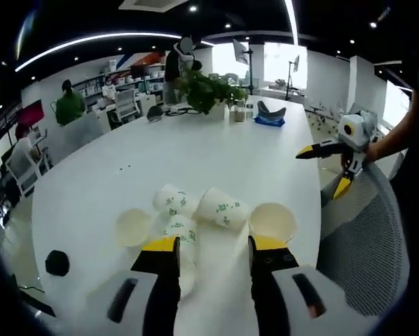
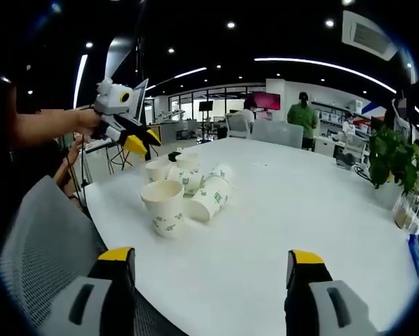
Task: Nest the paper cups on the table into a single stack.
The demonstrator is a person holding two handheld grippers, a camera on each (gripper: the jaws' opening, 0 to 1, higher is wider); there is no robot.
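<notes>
The left gripper's (image 1: 213,246) yellow-tipped fingers (image 1: 162,244) stand apart with nothing between them, low over the near edge of the white table (image 1: 195,154). Just past their tips lies a cluster of paper cups (image 1: 202,213): an upright cup (image 1: 272,221) just beyond the right fingertip, another upright cup (image 1: 133,227) beyond the left one, and between them about three cups on their sides, one of which, a tipped cup (image 1: 222,208), lies mouth toward the upright cup on the right. The exact count in the middle is hard to read.

The right gripper (image 2: 213,260) is held wide open, well apart from the cups, above bare tabletop beside a grey mesh chair (image 2: 41,245). In its view the nearest upright cup stands ahead and left, the tipped ones touching behind it.

Farther along the table sit a potted plant (image 1: 208,91) and a blue item (image 1: 269,120). Beyond are desks and people.
</notes>
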